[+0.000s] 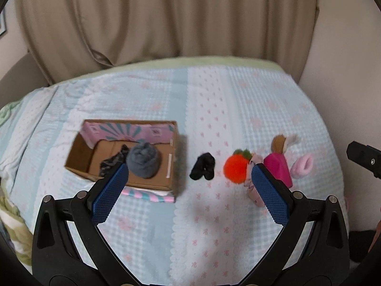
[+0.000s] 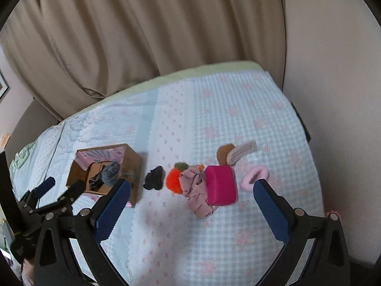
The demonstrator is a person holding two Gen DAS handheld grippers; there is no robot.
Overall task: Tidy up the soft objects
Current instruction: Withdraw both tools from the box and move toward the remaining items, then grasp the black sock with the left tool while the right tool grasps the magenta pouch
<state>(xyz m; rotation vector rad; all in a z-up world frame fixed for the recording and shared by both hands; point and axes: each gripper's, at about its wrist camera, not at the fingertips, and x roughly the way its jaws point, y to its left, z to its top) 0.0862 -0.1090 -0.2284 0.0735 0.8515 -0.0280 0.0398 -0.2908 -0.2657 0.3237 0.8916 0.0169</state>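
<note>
While both grippers gape empty | box (image 1: 83,150): two soft items | bedspread (image 1: 214,100): five outside

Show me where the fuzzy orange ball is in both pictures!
Left wrist view: the orange ball sits right of centre on the bedspread, just left of the left gripper's right-hand finger.
Right wrist view: it lies near the middle, touching the pink cloth.
Shared landmark: the black sock bundle lies just left of it, between it and the cardboard box.
</note>
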